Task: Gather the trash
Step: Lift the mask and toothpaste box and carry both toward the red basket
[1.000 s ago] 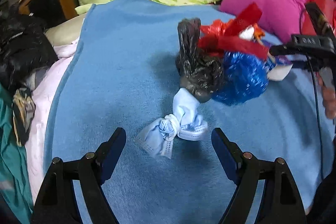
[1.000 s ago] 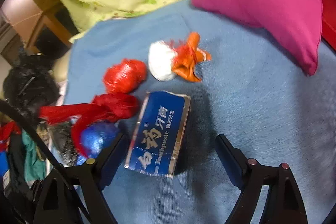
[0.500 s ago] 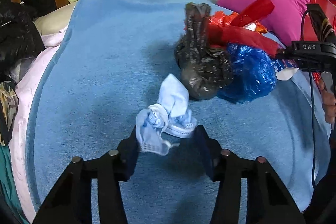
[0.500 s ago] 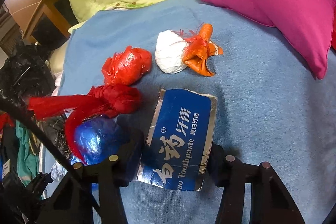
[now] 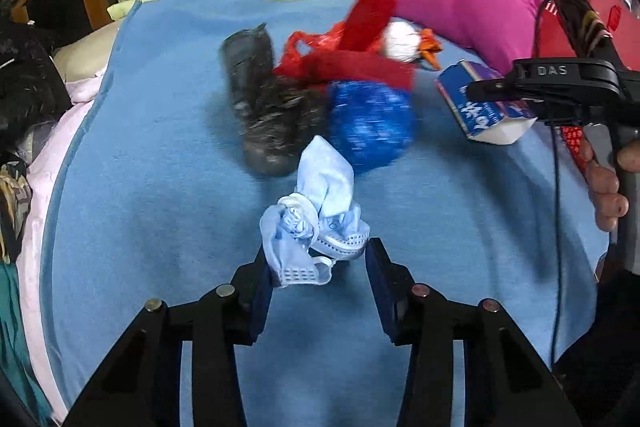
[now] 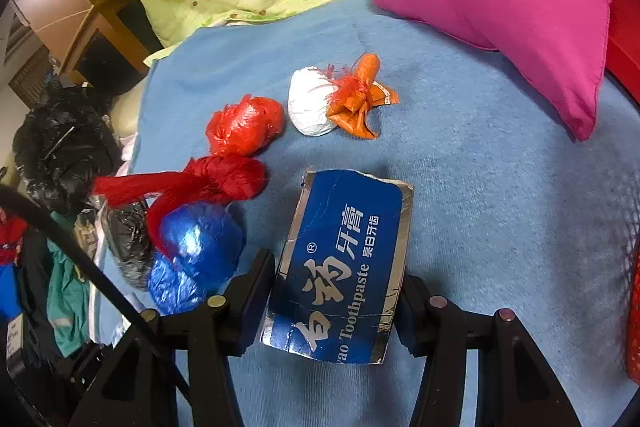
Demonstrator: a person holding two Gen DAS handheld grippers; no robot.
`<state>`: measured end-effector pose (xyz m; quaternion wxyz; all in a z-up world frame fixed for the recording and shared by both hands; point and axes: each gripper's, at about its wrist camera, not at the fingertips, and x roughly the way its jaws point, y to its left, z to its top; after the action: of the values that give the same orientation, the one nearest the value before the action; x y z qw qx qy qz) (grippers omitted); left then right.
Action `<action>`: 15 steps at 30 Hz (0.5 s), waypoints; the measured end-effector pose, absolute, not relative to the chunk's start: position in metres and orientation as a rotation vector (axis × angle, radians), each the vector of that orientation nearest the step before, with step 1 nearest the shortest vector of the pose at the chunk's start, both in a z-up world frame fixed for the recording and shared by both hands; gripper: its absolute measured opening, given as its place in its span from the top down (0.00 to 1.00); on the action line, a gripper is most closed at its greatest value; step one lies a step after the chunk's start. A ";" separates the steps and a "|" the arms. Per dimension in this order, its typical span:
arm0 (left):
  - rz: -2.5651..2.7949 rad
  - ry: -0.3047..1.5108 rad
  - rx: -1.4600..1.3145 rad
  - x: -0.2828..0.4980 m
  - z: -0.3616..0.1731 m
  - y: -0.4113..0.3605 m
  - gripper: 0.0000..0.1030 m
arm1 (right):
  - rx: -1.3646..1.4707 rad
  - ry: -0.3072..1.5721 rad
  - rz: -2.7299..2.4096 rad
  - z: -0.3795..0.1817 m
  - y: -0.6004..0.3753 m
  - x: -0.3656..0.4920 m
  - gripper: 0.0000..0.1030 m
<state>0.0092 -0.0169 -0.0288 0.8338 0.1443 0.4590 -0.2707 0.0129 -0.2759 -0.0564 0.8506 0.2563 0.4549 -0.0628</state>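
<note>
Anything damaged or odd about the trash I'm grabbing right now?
The blue toothpaste box in the right gripper is crushed flat, its far end torn ragged. The knotted light-blue face mask between the left gripper's fingers looks intact.

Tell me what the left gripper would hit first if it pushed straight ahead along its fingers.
The left gripper already has the knotted light-blue face mask between its fingers. Beyond the mask, it would probably meet the blue plastic bundle or the black bag beside it; depth is unclear.
</note>
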 end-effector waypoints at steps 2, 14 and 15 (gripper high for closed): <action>-0.556 0.944 0.315 -0.001 -0.025 -0.026 0.55 | 0.534 0.958 -0.125 -0.055 -0.277 0.006 0.45; -0.464 0.850 0.328 -0.039 -0.008 -0.071 0.55 | 0.514 0.915 -0.110 -0.039 -0.292 -0.038 0.45; -0.462 0.846 0.328 -0.041 -0.006 -0.072 0.55 | 0.515 0.910 -0.110 -0.037 -0.293 -0.041 0.45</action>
<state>-0.0410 -0.0716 -0.0059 0.8733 0.1569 0.4048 -0.2210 -0.0408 -0.2931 -0.0374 0.8649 0.2458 0.4345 -0.0525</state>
